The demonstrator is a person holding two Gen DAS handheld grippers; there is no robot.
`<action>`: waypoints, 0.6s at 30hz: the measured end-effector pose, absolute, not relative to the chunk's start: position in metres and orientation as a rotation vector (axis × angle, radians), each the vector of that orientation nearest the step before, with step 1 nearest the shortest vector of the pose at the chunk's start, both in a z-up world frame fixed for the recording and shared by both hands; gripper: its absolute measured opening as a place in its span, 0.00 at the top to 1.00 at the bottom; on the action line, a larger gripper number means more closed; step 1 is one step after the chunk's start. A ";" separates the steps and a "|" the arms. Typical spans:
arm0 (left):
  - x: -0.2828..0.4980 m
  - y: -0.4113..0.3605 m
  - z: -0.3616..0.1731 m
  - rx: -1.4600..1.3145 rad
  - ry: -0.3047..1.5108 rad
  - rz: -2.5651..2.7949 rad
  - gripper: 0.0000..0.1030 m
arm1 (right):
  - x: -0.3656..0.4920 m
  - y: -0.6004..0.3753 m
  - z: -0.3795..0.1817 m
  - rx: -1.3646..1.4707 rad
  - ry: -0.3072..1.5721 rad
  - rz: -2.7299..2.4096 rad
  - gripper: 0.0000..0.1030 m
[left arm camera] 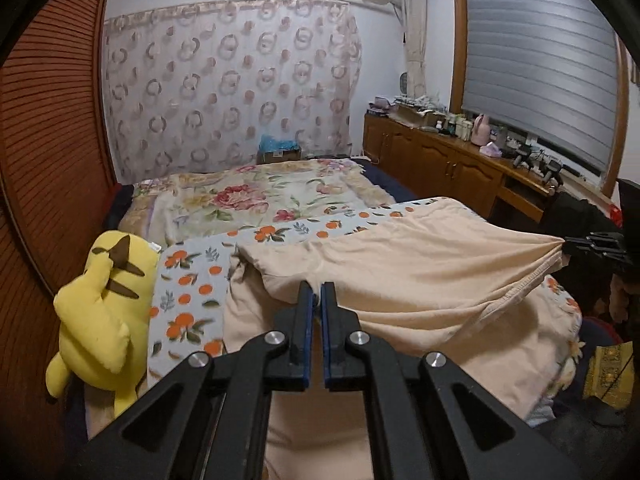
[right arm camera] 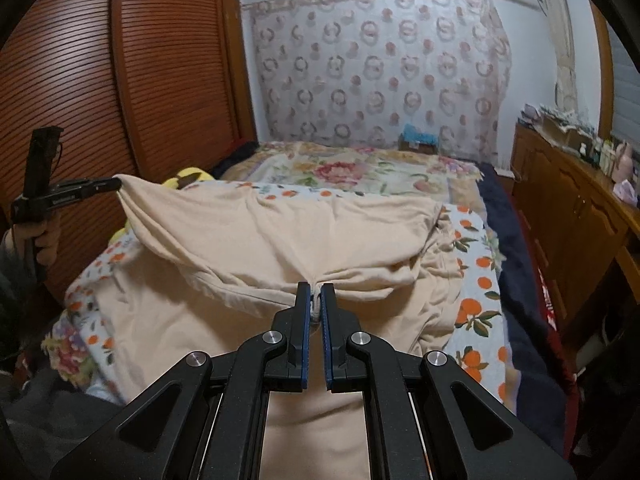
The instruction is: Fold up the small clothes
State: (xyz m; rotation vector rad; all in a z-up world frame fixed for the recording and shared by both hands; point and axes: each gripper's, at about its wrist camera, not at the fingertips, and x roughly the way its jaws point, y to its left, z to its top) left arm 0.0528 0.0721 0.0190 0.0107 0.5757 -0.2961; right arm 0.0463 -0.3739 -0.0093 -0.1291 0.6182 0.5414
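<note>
A beige garment (left arm camera: 420, 264) lies on the bed over an orange-print sheet (left arm camera: 188, 280), its near edge lifted. My left gripper (left arm camera: 318, 292) is shut on the garment's near edge. My right gripper (right arm camera: 317, 294) is shut on another part of the same hem (right arm camera: 280, 240). In the left wrist view the right gripper (left arm camera: 568, 246) shows at the far right, pinching a bunched corner. In the right wrist view the left gripper (right arm camera: 116, 184) shows at the far left, holding the other corner. The cloth hangs stretched between the two grippers.
A yellow plush toy (left arm camera: 104, 304) lies at the bed's left edge by a wooden louvred wardrobe (right arm camera: 132, 68). A floral blanket (left arm camera: 256, 196) covers the far bed. A wooden sideboard (left arm camera: 452, 160) with clutter runs along the right under a window.
</note>
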 end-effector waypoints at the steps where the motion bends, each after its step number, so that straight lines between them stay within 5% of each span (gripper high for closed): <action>1: 0.046 0.076 0.018 0.007 0.575 -0.292 0.99 | 0.038 -0.374 -0.004 -0.141 0.617 0.547 0.98; 11: 0.027 0.096 -0.043 -0.038 0.714 -0.204 0.98 | 0.010 -0.377 -0.032 -0.155 0.752 0.557 0.96; 14: 0.023 0.096 -0.059 -0.043 0.743 -0.193 0.90 | 0.014 -0.383 -0.044 -0.164 0.765 0.513 0.86; 18: 0.015 0.098 -0.069 -0.053 0.763 -0.194 0.64 | 0.027 -0.399 -0.050 -0.159 0.748 0.447 0.78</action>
